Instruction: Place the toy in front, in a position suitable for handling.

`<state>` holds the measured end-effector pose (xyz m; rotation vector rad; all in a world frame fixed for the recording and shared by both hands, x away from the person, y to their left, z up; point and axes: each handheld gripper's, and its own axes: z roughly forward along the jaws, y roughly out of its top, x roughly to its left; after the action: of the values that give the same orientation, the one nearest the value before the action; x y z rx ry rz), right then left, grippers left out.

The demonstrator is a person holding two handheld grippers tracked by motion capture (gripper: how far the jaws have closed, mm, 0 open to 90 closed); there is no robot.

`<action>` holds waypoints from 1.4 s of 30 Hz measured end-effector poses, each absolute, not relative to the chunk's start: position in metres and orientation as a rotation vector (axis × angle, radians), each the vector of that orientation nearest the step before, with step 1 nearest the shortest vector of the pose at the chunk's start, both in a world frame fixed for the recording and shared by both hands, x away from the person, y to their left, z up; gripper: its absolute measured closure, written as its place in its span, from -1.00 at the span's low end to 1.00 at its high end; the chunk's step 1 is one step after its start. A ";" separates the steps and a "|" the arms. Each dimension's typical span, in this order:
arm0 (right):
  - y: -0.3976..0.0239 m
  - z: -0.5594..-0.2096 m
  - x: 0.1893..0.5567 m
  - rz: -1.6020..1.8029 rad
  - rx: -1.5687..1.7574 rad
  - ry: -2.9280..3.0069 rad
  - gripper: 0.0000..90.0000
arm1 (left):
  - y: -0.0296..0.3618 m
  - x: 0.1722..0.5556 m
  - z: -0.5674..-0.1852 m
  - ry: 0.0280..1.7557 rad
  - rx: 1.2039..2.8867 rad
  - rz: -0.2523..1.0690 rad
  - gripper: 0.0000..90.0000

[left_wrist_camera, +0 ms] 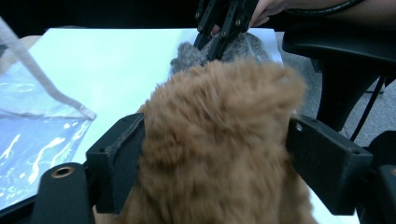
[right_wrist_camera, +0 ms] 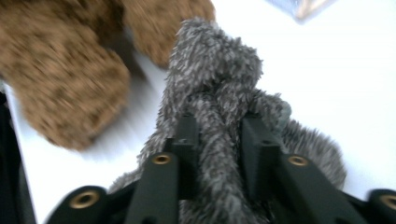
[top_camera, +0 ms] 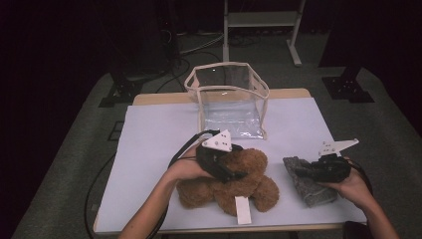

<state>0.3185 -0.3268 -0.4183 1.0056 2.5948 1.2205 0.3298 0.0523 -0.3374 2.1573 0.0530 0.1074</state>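
Lying on a white sheet-covered table (top_camera: pixel 149 149), a brown, shaggy plush teddy bear (top_camera: pixel 234 179) is seen near the front edge, with a white fabric label trailing from its underside. In the left gripper view its fur is thick, golden-brown and slightly blurred. The left gripper (left_wrist_camera: pixel 215 158) is set over the bear's upper body, and the plush bulk is bracketed between the two black jaws, which stand wide apart, one on each flank of the fur; whether the pads press into it cannot be told.

Just to the right of the bear, a grey, fuzzy plush toy (top_camera: pixel 309 185) is laid on the sheet. In the right gripper view a narrow strand of its grey pile is pinched between the jaws of the right gripper (right_wrist_camera: pixel 219 135), which are drawn close together on it.

Behind both toys, a clear plastic storage bag with cream fabric trim (top_camera: pixel 228 97) is stood open at the table's far side, well apart from the grippers.
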 end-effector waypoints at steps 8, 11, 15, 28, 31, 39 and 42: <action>-0.335 -0.412 0.313 1.281 0.995 2.551 -0.02 | 0.086 0.322 -0.331 0.074 2.134 0.144 -0.64; -0.332 -0.400 0.311 1.318 0.959 2.548 -0.05 | 0.099 0.317 -0.329 0.086 2.130 0.172 -0.65; -0.306 -0.385 0.307 1.393 0.803 2.584 -0.11 | 0.118 0.310 -0.331 0.108 2.116 0.193 -0.66; -0.234 -0.370 0.314 1.506 0.511 2.677 -0.32 | 0.168 0.297 -0.364 0.237 2.156 0.224 -0.74; -0.225 -0.372 0.315 1.520 0.489 2.694 -0.36 | 0.178 0.296 -0.372 0.265 2.168 0.227 -0.75; -0.203 -0.385 0.317 1.528 0.473 2.700 -0.33 | 0.182 0.299 -0.395 0.297 2.224 0.201 -0.51; -0.202 -0.384 0.316 1.526 0.488 2.677 -0.11 | 0.183 0.302 -0.398 0.326 2.183 0.178 -0.36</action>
<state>0.3161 -0.2015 -0.3837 0.4879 2.6772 1.5256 0.3024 0.1828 -0.3982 2.1831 0.3263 0.1782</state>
